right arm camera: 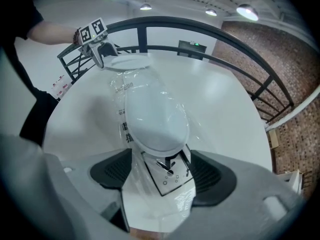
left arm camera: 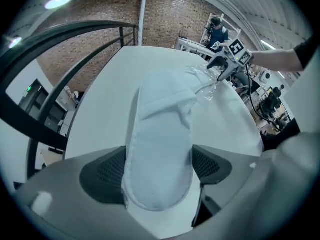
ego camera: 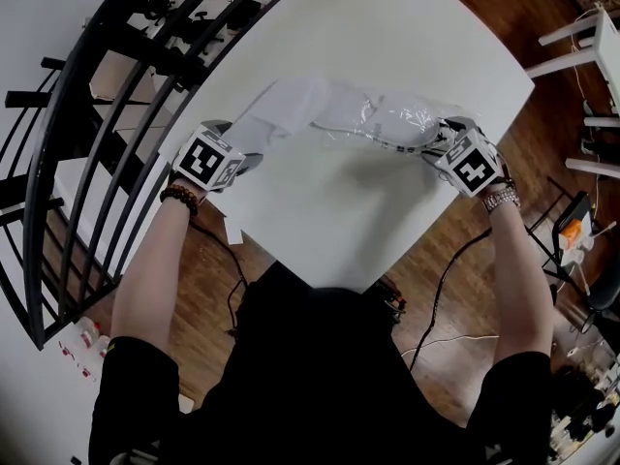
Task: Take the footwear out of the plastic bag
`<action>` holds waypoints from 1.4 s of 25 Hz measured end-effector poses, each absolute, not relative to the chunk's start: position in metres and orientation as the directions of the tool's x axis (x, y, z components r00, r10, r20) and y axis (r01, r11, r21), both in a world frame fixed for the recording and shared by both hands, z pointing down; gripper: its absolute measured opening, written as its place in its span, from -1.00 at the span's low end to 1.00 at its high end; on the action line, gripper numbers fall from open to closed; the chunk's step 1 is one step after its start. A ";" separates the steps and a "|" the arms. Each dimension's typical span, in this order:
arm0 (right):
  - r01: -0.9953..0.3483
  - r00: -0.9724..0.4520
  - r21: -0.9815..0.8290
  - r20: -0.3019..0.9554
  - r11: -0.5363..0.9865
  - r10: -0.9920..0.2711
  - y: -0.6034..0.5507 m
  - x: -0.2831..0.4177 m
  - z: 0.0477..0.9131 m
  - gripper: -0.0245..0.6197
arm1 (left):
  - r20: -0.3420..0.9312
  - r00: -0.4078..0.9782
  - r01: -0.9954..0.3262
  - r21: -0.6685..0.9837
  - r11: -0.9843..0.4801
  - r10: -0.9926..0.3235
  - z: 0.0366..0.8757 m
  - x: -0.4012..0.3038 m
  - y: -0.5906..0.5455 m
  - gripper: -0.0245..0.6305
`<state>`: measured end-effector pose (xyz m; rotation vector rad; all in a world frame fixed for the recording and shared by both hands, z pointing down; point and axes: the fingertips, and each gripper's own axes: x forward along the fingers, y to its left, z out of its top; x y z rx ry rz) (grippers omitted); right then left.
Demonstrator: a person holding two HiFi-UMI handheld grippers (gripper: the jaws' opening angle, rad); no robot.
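A white slipper (ego camera: 291,105) lies across the white table (ego camera: 339,221), its toe end still in the mouth of a clear plastic bag (ego camera: 387,122). My left gripper (ego camera: 250,158) is shut on the slipper's heel end (left arm camera: 160,149), and its pads press on both edges. My right gripper (ego camera: 438,143) is shut on the bag's closed end (right arm camera: 160,184), where a printed label shows. A second white slipper (right arm camera: 155,119) sits inside the bag just ahead of the right jaws. The bag hangs stretched between the two grippers, a little above the table.
A black curved railing (ego camera: 97,114) runs close along the table's left side. White furniture (ego camera: 601,66) stands at the right over a wooden floor, with cables (ego camera: 446,298) below the table's near edge. The person's torso is against the near corner.
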<state>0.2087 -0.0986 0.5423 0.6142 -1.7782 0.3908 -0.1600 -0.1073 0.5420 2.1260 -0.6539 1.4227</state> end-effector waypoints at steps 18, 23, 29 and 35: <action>-0.594 -0.202 0.061 0.954 0.802 -0.222 -0.098 0.218 0.543 0.17 | 0.923 0.315 -0.802 0.136 -0.582 -0.220 0.553 -0.151 -0.111 0.46; -0.591 -0.206 0.062 0.952 0.804 -0.225 -0.097 0.218 0.543 0.17 | 0.920 0.301 -0.786 0.091 -0.612 -0.250 0.543 -0.155 -0.113 0.55; -0.554 -0.206 0.071 0.954 0.830 -0.219 -0.098 0.218 0.545 0.17 | 0.912 0.309 -0.679 0.013 -0.734 -0.269 0.526 -0.136 -0.114 0.58; -0.493 -0.215 0.078 0.954 0.866 -0.208 -0.100 0.215 0.546 0.17 | 0.894 0.364 -0.495 -0.051 -0.867 -0.260 0.510 -0.087 -0.115 0.58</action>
